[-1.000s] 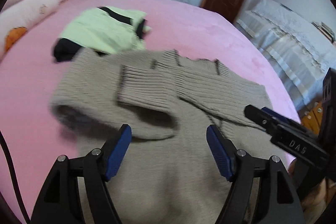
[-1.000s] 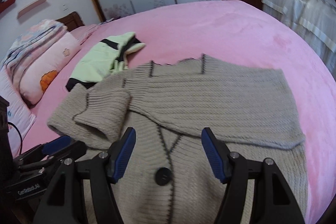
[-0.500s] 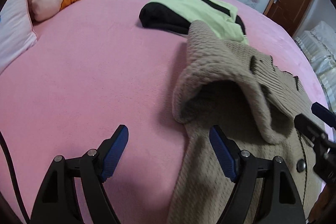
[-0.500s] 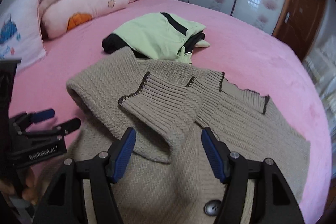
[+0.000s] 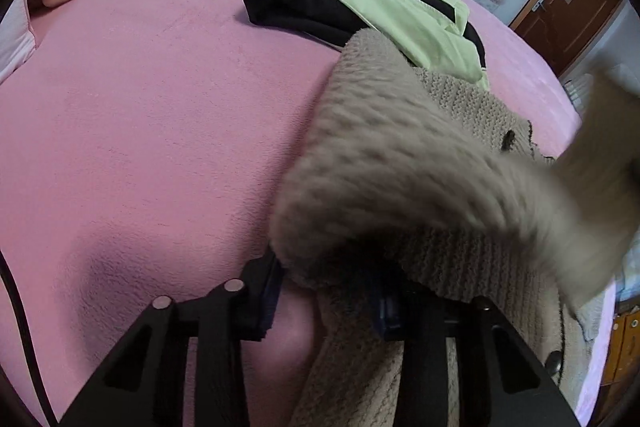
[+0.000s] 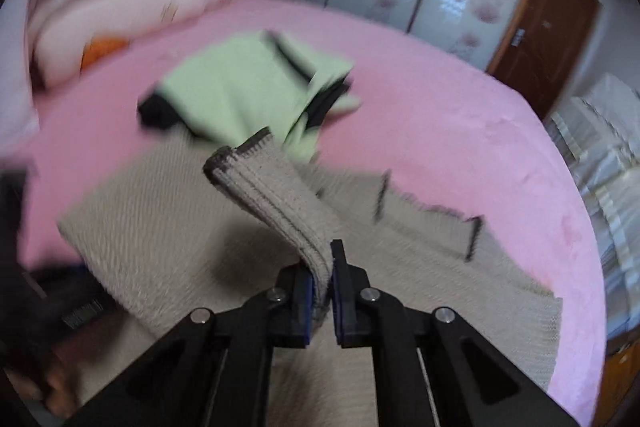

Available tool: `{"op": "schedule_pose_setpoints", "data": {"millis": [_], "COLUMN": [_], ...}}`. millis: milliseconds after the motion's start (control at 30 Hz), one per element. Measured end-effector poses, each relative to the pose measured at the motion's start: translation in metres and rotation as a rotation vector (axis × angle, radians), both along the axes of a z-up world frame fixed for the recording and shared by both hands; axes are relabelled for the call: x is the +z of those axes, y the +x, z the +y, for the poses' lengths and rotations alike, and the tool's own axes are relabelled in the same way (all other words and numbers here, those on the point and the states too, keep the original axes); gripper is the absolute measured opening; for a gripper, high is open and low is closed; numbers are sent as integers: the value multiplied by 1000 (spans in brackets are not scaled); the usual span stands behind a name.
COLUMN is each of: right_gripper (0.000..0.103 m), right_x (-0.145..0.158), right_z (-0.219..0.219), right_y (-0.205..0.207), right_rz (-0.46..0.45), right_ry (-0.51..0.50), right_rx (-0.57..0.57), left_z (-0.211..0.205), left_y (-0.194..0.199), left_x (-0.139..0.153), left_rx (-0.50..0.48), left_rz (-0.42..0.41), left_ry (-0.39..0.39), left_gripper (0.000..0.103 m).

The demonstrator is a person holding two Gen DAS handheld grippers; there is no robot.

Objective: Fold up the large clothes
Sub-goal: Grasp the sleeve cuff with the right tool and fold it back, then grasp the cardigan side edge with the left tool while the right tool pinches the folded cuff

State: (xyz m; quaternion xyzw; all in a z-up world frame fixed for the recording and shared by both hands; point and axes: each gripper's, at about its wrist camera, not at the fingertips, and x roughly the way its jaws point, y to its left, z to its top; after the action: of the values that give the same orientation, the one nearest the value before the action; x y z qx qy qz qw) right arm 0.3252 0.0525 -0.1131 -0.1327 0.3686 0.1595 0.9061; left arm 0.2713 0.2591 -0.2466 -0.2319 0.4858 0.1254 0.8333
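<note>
L gripper: closing on sweater edge
R gripper: closing, pinching sweater cuff
Bed: pink

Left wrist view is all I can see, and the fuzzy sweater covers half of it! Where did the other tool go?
Observer: The right tool is over the beige sweater. Its jaws are closing, with the ribbed cuff between them.
Operator: Is the cuff flat on the bed?
Observer: No, it rises from the jaws in a curved strip, above the rest of the sweater.
Operator: What is that dark spot on the sweater?
Observer: Probably trim. The right wrist view shows dark edging along the sweater's far side.
Operator: Is my tool there too?
Observer: A dark blurred shape sits at the left edge, too smeared to tell.
</note>
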Motion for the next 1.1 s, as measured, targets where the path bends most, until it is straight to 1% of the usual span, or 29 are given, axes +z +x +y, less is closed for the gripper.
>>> {"op": "schedule_pose_setpoints", "data": {"millis": [33,100,133,167,200,233,267,300,333,367,400,433,467,500,533,567,600,667,733,767,800,900,967,1067,1100], "right_gripper": [7,7,7,7,7,8,8,10,12,16,18,19,20,25,30,32,36,42,44,44,44,44,44,44,44], "right_x": [14,32,33,28,21,9,-14,-27,-46,-67,-86,-94,-101,-103,-100,-95,-90,-78,-69,-68,-68,-78,-91,-106,-110], "right_z": [-17,-59,-71,-91,-106,-122,-141,-148,-157,-167,-179,-186,-200,-209,-218,-227,-234,-246,-254,-256,-256,-257,-256,-251,-250], "right_y": [4,13,18,24,29,34,40,41,43,44,43,41,37,34,31,27,24,16,19,26,34,59,77,94,98], "right_rz": [-28,-76,-78,-59,-24,31,109,145,198,266,340,376,416,430,430,420,409,380,360,353,354,390,425,444,450], "right_ry": [56,134,145,162,182,209,226,212,183,159,170,199,268,308,324,329,339,373,378,374,373,393,401,375,371], "right_rx": [-34,-134,-163,-203,-224,-244,-269,-289,-315,-336,-355,-363,-369,-378,-394,-406,-410,-409,-407,-408,-409,-402,-396,-395,-392], "left_z": [-3,-8,-9,-13,-16,-19,-24,-25,-27,-27,-28,-27,-27,-25,-24,-23,-21,-19,-18,-18,-17,-16,-14,-8,-5], "left_y": [1,0,0,-1,0,-1,-1,-1,-1,-2,-2,-2,-4,-8,-12,-15,-20,-30,-31,-28,-21,9,40,74,85], "left_x": [0,-2,-3,-3,-4,-4,-3,-3,-3,-1,0,2,5,8,13,16,21,32,43,47,50,48,39,26,20], "left_rx": [5,3,2,-3,-11,-22,-32,-38,-48,-57,-75,-88,-115,-136,-176,-203,-236,-275,-289,-284,-270,-264,-266,-258,-257], "left_rz": [2,-6,-9,-13,-16,-17,-17,-17,-15,-15,-11,-9,-7,-3,3,8,8,-23,-55,-67,-79,-79,-57,-26,-9], "left_ry": [9,7,7,16,25,38,65,73,80,81,78,77,77,78,65,46,12,-29,-25,-15,-1,2,-2,8,-6], "left_gripper": [32,25,25,25,25,25,24,24,24,24,25,25,27,32,37,49,59,60,63,68,70,70,70,70,70]}}
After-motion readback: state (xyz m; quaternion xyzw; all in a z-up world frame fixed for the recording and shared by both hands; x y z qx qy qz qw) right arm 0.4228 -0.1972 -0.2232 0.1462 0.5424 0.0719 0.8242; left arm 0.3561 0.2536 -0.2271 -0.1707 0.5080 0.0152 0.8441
